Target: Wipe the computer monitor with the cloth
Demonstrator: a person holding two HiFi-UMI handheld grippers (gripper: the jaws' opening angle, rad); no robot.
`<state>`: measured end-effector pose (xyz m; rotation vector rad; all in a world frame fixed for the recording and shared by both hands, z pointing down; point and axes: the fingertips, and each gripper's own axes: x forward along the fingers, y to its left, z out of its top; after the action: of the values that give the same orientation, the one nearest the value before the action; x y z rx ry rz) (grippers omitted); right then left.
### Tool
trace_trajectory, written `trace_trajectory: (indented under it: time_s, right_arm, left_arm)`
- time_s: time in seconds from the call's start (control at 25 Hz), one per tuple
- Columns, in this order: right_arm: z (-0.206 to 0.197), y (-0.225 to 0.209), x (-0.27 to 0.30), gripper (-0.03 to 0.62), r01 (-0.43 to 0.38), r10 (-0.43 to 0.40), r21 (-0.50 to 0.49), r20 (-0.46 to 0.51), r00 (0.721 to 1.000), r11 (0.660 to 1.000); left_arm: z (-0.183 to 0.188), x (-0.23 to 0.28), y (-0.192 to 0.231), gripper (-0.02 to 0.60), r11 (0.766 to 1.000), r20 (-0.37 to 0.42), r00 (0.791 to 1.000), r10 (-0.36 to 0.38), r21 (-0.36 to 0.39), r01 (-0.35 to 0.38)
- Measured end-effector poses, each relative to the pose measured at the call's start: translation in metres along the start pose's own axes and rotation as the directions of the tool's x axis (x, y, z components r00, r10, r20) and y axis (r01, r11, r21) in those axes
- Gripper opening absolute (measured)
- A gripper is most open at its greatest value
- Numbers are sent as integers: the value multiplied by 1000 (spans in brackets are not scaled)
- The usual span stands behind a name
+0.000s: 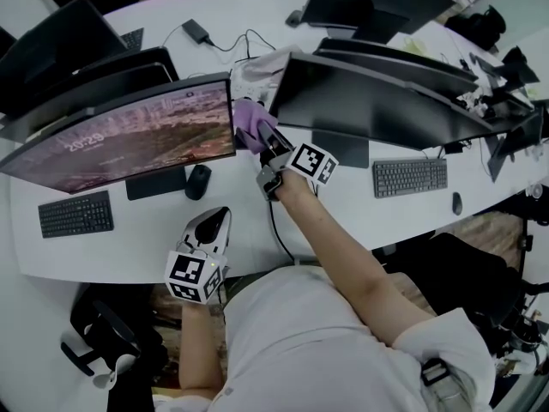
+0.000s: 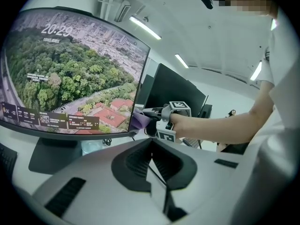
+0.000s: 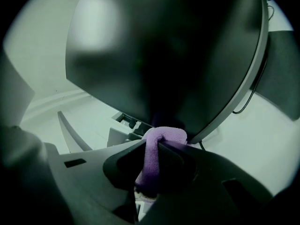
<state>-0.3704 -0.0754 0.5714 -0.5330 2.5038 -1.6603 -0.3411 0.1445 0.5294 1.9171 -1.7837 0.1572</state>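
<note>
The right gripper [image 1: 268,144] is clamped narrowly on a folded purple cloth [image 1: 251,123], which bulges out past both jaws in the right gripper view [image 3: 157,153]. The cloth presses against the lower right corner of the lit curved monitor [image 1: 129,136], which stands on the left half of the white desk [image 1: 257,230]. In the left gripper view the cloth [image 2: 139,122] sits right at that corner of the screen [image 2: 70,74]. The left gripper [image 1: 219,217] is at the desk's near edge, near the black mouse [image 1: 198,181]. Its jaws are together with nothing between them [image 2: 152,163].
</note>
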Motion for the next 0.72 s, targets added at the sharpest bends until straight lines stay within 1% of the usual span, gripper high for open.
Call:
trace_trajectory:
  time_s: [0.44,0.72]
  right_arm:
    - [30,51,-12,51,-103,98,44,87,991,994]
    - [49,87,-19,51,-163,158,28,119,980,986]
  left_arm:
    - [12,-4,-10,-3,1000,17,1000,2,23,-3]
    - [26,-6,-17,-3,999,40,999,17,32,-18]
